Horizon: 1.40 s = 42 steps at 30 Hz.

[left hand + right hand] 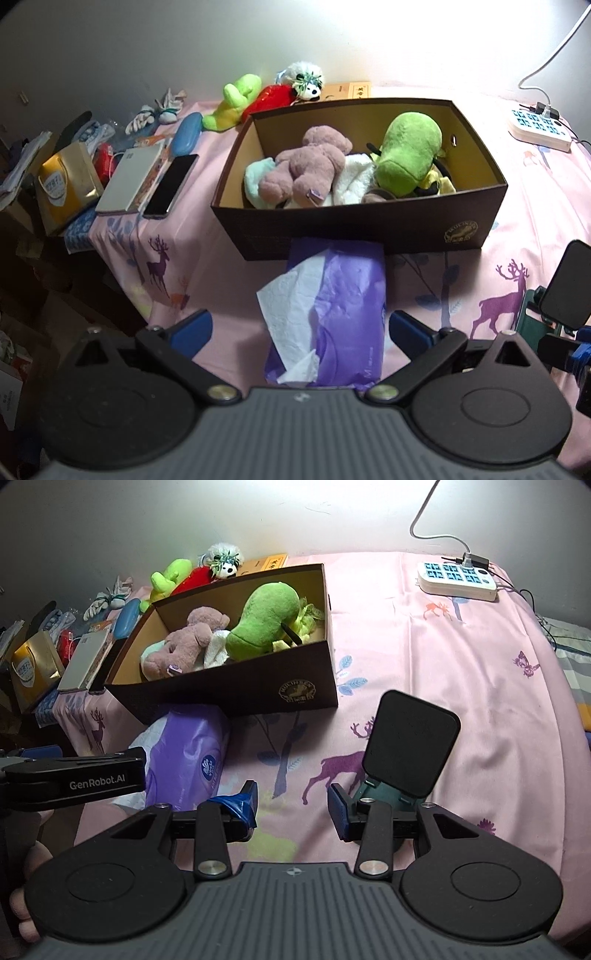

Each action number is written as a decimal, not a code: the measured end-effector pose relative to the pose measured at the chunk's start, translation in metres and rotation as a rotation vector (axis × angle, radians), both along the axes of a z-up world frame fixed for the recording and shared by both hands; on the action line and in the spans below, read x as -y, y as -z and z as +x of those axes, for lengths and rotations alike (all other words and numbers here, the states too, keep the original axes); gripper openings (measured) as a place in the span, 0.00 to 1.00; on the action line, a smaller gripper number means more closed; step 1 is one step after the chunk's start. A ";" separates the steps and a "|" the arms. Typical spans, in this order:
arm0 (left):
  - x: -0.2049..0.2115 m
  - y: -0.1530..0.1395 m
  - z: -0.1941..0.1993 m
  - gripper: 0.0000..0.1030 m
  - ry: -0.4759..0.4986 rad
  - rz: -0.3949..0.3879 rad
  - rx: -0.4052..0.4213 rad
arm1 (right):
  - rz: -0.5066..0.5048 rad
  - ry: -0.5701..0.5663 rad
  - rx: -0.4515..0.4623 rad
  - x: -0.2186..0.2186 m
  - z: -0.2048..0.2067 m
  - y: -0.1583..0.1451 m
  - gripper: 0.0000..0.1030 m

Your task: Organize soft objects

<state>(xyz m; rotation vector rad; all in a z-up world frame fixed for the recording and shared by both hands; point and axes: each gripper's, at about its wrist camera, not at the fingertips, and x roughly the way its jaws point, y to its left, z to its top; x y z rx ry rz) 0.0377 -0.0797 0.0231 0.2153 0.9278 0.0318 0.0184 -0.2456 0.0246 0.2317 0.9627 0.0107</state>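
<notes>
Plush toys point(306, 166) fill box point(369, 225) on pink bedsheet point(443, 657).

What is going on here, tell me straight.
A person holding two grippers is sorting soft toys into a brown box on a pink bedsheet. A pink plush and a green plush already lie in the box. More toys wait behind it. The left gripper hangs open over a purple tissue pack; the right gripper is open and empty.
</notes>
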 end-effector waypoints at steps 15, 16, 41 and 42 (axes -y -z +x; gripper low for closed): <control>-0.034 -0.032 0.050 0.98 0.006 0.003 0.123 | -0.032 0.057 0.113 -0.025 0.047 -0.034 0.25; -0.035 -0.034 0.053 0.98 0.006 0.002 0.129 | -0.031 0.058 0.120 -0.026 0.049 -0.035 0.25; -0.042 -0.021 0.111 0.98 0.043 -0.043 0.126 | -0.111 0.132 0.157 -0.043 0.090 -0.018 0.25; -0.042 -0.019 0.113 0.98 0.043 -0.047 0.117 | -0.111 0.133 0.154 -0.043 0.092 -0.017 0.25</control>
